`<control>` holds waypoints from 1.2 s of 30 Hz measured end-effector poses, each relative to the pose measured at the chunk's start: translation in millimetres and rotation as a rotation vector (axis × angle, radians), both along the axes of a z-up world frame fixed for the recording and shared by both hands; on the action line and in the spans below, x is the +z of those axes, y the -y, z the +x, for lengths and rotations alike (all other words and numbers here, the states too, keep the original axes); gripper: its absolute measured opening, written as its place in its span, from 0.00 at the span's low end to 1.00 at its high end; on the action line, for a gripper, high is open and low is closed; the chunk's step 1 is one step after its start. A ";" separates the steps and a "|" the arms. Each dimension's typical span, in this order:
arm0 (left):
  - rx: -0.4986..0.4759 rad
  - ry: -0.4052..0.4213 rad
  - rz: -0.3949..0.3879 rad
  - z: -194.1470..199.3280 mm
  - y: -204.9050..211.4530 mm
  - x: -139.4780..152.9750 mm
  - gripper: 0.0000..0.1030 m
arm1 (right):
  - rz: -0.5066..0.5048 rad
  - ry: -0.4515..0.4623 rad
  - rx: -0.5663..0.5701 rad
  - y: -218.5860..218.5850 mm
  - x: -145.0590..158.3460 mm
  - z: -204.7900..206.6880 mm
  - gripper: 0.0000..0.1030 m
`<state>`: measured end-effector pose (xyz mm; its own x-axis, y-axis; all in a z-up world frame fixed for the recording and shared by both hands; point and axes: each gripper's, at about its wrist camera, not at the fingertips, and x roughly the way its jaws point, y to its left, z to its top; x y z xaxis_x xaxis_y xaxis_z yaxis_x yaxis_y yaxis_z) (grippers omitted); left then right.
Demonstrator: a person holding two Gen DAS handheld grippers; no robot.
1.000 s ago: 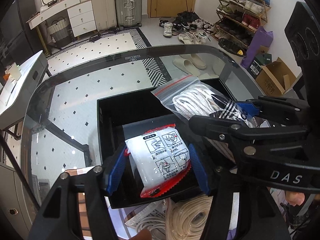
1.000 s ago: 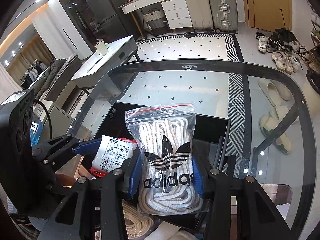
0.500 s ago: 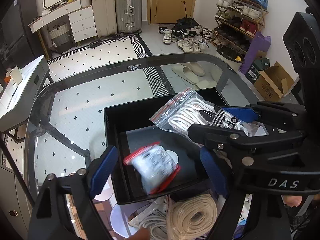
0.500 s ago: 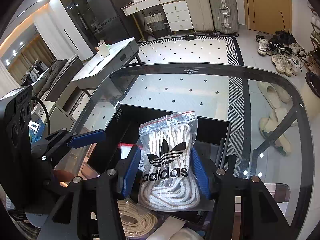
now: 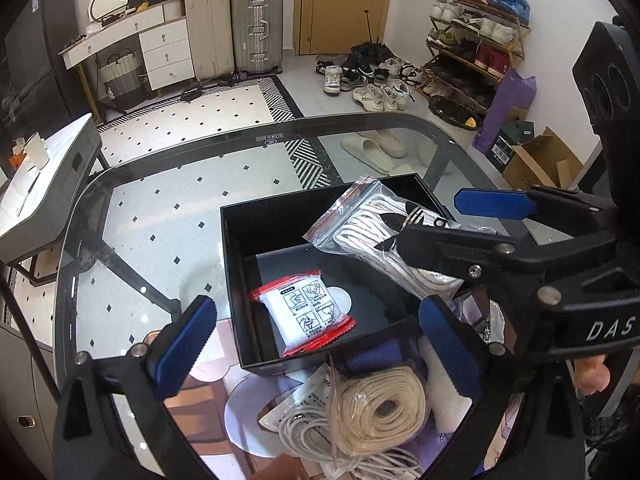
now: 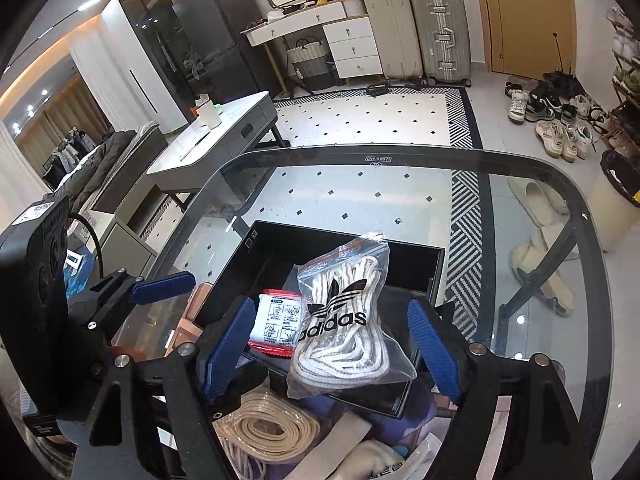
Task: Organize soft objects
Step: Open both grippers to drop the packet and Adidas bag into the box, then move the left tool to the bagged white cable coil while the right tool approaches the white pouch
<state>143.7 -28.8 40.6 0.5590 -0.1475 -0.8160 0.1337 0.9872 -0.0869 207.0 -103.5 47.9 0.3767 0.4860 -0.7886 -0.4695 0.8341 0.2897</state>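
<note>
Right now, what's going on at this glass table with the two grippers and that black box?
A person with a handheld gripper in each hand is sorting soft packets into a black box on the glass table. The left gripper is open and empty; a white packet with red edges lies inside the box. The right gripper has open jaws either side of a bag of white laces over the box's near edge. More rope coils wait nearby.
</note>
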 end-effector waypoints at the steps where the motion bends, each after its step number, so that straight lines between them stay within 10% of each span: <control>1: 0.002 0.001 -0.003 -2.2 -0.8 0.0 1.00 | -0.003 0.003 0.000 1.4 0.9 -1.8 0.78; 36: -0.052 -0.066 -0.048 -66.7 21.0 -27.0 1.00 | -0.022 -0.091 -0.173 95.5 -30.7 -99.0 0.90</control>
<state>77.0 -49.9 13.6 0.4951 -0.2144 -0.8419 0.1766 0.9737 -0.1441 108.0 -199.0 17.2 0.3801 0.4023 -0.8329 -0.2912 0.9067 0.3051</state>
